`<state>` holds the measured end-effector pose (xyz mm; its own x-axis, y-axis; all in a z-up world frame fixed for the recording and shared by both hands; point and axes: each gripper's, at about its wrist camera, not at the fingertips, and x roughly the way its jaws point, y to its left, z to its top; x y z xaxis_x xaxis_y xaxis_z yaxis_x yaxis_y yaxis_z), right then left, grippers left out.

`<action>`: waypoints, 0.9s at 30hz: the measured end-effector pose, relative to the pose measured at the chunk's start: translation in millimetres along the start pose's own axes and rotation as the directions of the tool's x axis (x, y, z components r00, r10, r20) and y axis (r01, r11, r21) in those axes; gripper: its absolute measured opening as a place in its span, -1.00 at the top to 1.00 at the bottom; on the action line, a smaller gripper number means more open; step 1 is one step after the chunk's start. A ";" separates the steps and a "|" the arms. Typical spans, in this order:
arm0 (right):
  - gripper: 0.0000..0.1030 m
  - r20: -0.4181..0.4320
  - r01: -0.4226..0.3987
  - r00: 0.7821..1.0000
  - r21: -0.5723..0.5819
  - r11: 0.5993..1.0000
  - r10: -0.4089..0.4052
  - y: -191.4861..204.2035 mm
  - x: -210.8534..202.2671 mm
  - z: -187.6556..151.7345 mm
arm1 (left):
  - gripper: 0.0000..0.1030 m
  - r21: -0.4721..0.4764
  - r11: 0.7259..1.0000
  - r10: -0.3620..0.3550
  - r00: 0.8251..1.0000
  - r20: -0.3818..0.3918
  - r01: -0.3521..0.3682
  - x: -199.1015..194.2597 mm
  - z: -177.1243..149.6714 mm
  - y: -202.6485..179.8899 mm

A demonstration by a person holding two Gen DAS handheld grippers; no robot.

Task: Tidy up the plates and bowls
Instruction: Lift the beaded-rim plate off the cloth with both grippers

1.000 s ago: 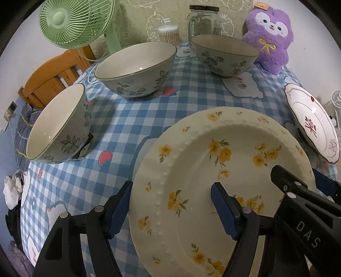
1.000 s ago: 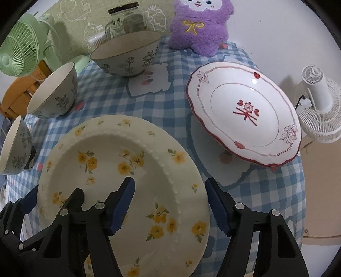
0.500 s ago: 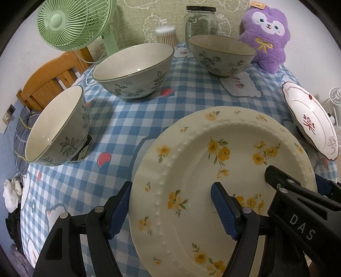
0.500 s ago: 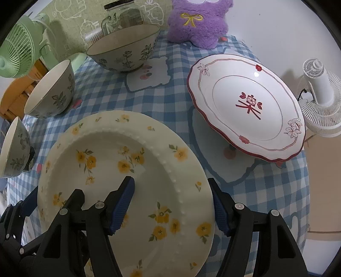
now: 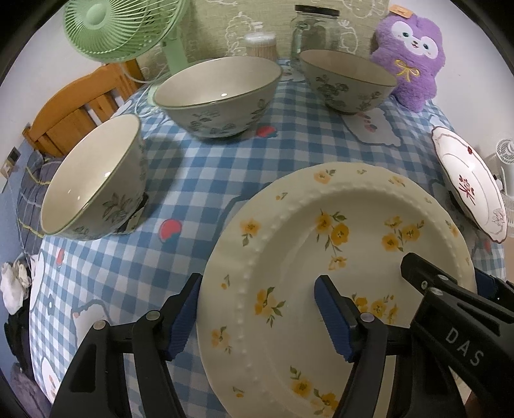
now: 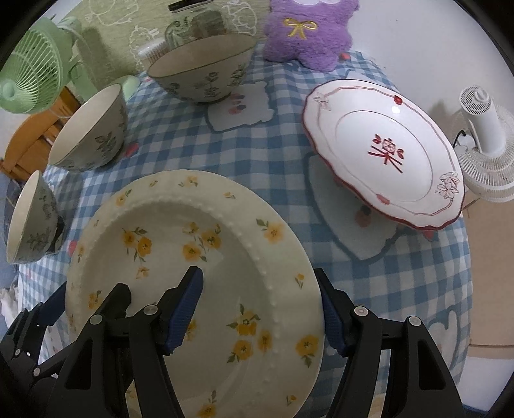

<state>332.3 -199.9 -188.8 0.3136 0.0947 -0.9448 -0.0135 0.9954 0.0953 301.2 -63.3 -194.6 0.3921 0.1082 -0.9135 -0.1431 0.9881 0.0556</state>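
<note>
A cream plate with yellow flowers (image 5: 289, 225) (image 6: 192, 218) lies at the near side of the checked tablecloth. My left gripper (image 5: 257, 283) straddles its left rim, one finger outside the edge and one over the well. Its jaws are closing with the rim between them, and a gap still shows. My right gripper (image 6: 258, 273) straddles the right rim the same way, its outer finger at the edge. Three floral bowls (image 5: 93, 180) (image 5: 218, 93) (image 5: 347, 83) stand behind. A white plate with red trim (image 6: 385, 151) sits at the right.
A green fan (image 5: 112, 29), a glass jar (image 5: 314, 32), a small lidded container (image 5: 260, 45) and a purple plush toy (image 5: 408, 54) line the back of the table. A wooden chair (image 5: 77, 109) stands at the left. A white fan (image 6: 485, 144) stands beyond the right edge.
Both views have tipped slightly, so the bowls and the red-trimmed plate sit a little differently in frame. Both grippers still straddle the cream plate's rim; nothing was taken or let go.
</note>
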 end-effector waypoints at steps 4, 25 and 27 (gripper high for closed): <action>-0.38 -0.003 -0.009 1.000 -0.018 1.000 0.009 7.3 -0.2 -4.5 | -0.37 -0.027 1.000 0.009 1.000 -0.005 -0.009 -0.9 -4.3 9.7; -0.37 -0.062 -0.037 0.997 -0.031 0.999 0.035 6.0 1.2 -16.0 | -0.46 -0.004 0.999 -0.052 0.998 -0.024 0.052 -5.0 -21.3 21.0; -0.37 -0.064 -0.010 0.998 -0.034 0.999 0.008 8.3 2.2 -15.7 | -0.46 -0.003 0.998 -0.056 0.998 -0.024 0.056 -5.0 -21.7 21.5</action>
<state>318.0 -191.1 -195.0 0.2524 0.1035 -0.9621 -0.0492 0.9943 0.0941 276.4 -44.9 -197.6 0.3771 0.0500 -0.9248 -0.1234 0.9923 0.0033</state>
